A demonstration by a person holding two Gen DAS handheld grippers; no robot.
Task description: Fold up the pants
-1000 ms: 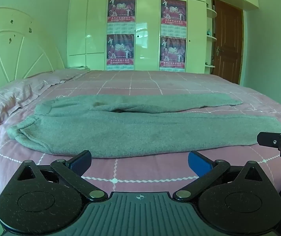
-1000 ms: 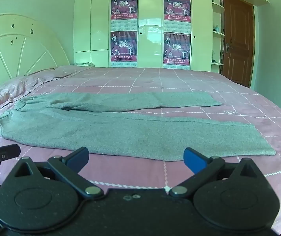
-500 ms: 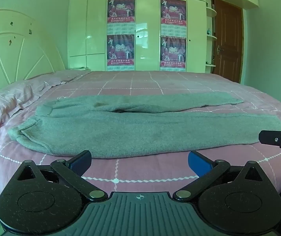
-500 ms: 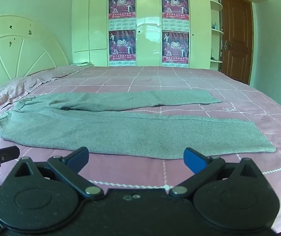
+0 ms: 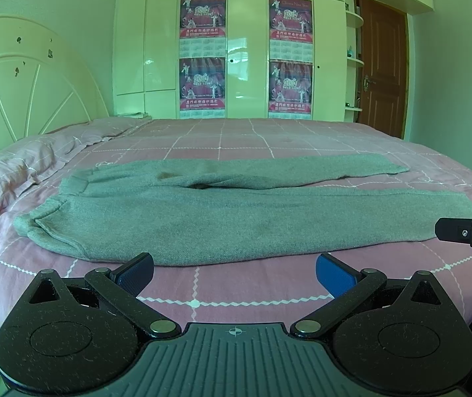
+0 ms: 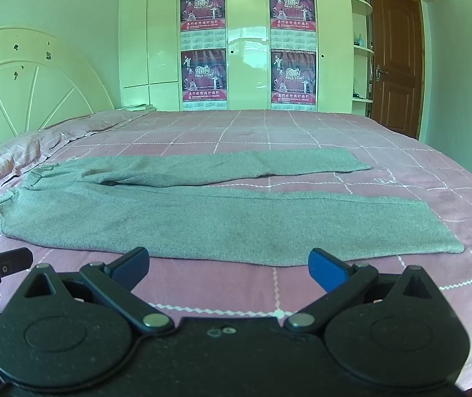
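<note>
Two grippers are waiting at the near edge of the bed, and we are going through the views one by one.

From the left wrist, we are seeing the left gripper with its tongs wide apart and holding nothing. The grey pants are lying flat on the pink bedspread at about 12 o'clock, just beyond the fingertips, with the waistband toward 10 o'clock and the leg ends toward 2 o'clock. The far leg is resting separate from the near one, and a dark gap is showing between them near the crotch. At 3 o'clock part of the right gripper is coming into the picture.

From the right wrist, the right gripper is also standing with its tongs apart and empty. The near leg of the pants is ending at about 2 o'clock, close to the right fingertip but not touching it.

We are judging that the folding is not yet begun. If the tongs are closing too low, they may be pinching the bedspread together with the cloth. If only the top layer is caught, the leg may be opening and wrinkling during the fold.
</note>
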